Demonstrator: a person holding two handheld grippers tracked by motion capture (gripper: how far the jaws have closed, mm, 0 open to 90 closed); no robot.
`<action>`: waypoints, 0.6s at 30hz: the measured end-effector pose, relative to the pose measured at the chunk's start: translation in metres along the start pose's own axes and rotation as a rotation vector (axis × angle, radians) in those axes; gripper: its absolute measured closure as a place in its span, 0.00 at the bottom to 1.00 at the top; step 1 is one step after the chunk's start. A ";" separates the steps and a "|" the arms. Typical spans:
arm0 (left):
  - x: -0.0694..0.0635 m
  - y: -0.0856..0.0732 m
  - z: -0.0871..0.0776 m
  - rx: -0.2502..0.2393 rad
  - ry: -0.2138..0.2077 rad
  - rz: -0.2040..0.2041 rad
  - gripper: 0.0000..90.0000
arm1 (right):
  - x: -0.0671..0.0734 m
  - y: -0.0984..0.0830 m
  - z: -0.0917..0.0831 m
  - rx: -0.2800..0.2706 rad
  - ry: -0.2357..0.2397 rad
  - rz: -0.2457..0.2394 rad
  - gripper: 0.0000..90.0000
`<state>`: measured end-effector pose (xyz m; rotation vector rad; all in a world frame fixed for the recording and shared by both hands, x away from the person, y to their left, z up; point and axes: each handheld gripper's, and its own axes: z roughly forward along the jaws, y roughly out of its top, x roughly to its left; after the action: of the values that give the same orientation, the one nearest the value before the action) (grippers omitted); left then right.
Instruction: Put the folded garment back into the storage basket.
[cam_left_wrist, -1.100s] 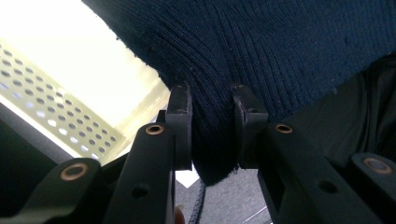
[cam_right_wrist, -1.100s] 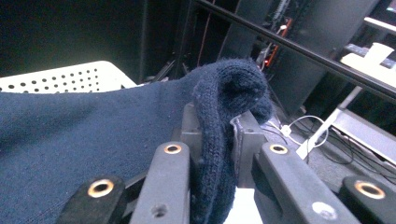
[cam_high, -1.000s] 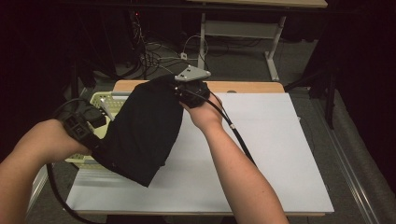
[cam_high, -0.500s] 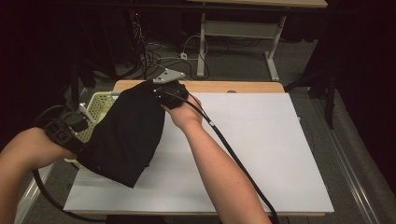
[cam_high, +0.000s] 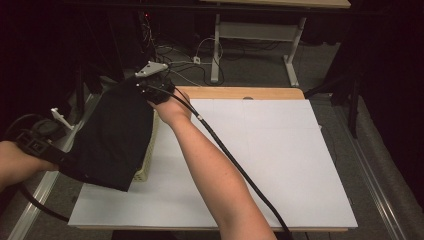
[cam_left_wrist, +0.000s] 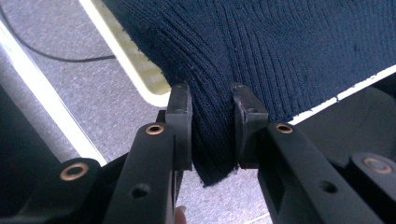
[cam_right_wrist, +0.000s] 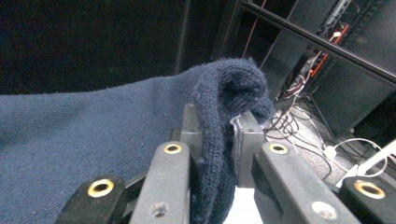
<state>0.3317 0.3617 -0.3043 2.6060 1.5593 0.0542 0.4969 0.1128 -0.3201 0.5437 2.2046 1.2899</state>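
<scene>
Both pairs of jaws clamped on the dark navy knit garment (cam_high: 117, 135), stretched in the air between them over the left edge of the white table (cam_high: 260, 165) and above the pale yellow perforated basket (cam_high: 145, 170) standing at that edge. Left gripper (cam_left_wrist: 212, 128) nearly closed on a bunched fold at the near lower end, a small tail of knit poking out below the pads; right gripper (cam_right_wrist: 218, 135) pinched tight on a rolled-up corner at the far upper end, with cloth humped over the fingertips. Judged step: carrying the garment across to lower it into the basket. Best done with both grips held firm and the cloth kept lightly taut, so no loose edge snags on the basket rim. Lower the two ends together, centred over the opening, and release only once the bulk rests inside. Likely slip: the thin pinch on the left letting go early.
</scene>
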 end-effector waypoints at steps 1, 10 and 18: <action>0.002 -0.002 0.000 -0.003 0.007 -0.006 0.79 | 0.001 0.002 0.005 0.003 0.003 -0.001 0.89; 0.016 -0.003 0.015 -0.030 -0.005 -0.039 0.79 | -0.005 -0.009 0.039 0.038 0.022 0.039 0.88; 0.014 0.006 0.029 0.020 -0.022 -0.033 0.78 | -0.002 -0.052 0.066 0.163 0.018 0.045 0.85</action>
<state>0.3462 0.3690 -0.3330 2.5860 1.6036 0.0074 0.5357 0.1315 -0.3925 0.6490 2.3380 1.1474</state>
